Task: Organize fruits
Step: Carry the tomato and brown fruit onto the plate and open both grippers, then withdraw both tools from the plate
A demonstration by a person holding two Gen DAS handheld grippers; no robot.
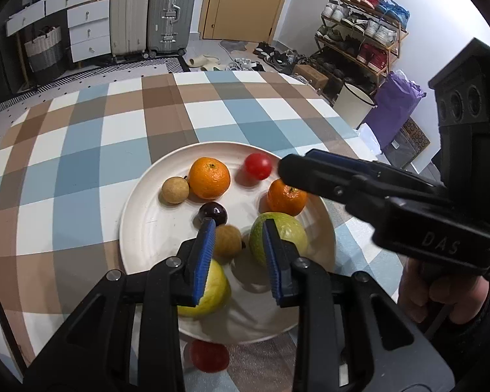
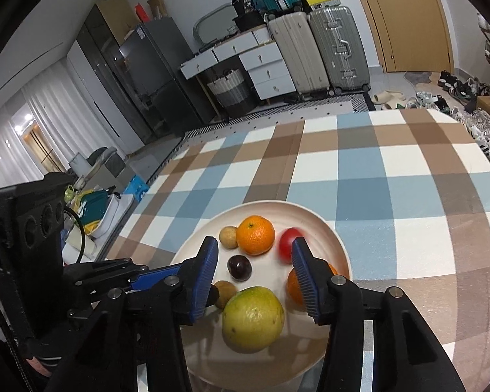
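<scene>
A white plate (image 1: 140,228) on the checked tablecloth holds several fruits: two oranges (image 1: 209,178) (image 1: 285,197), a red tomato (image 1: 258,166), a dark plum (image 1: 213,213), two small brown fruits (image 1: 175,190) (image 1: 228,240), a green citrus (image 1: 287,232) and a yellow fruit (image 1: 212,290). My left gripper (image 1: 238,245) is open and empty above the plate's near side. My right gripper (image 2: 254,268) is open and empty over the plate (image 2: 336,238), above the plum (image 2: 240,268) and green citrus (image 2: 253,318). A red fruit (image 1: 209,356) lies off the plate near the front edge.
The checked table (image 2: 392,179) stretches beyond the plate. Behind it stand suitcases (image 1: 171,13), drawers (image 1: 88,29), a shoe rack (image 1: 359,29) and a fridge (image 2: 153,72). The right gripper's body (image 1: 392,202) reaches in from the right in the left wrist view.
</scene>
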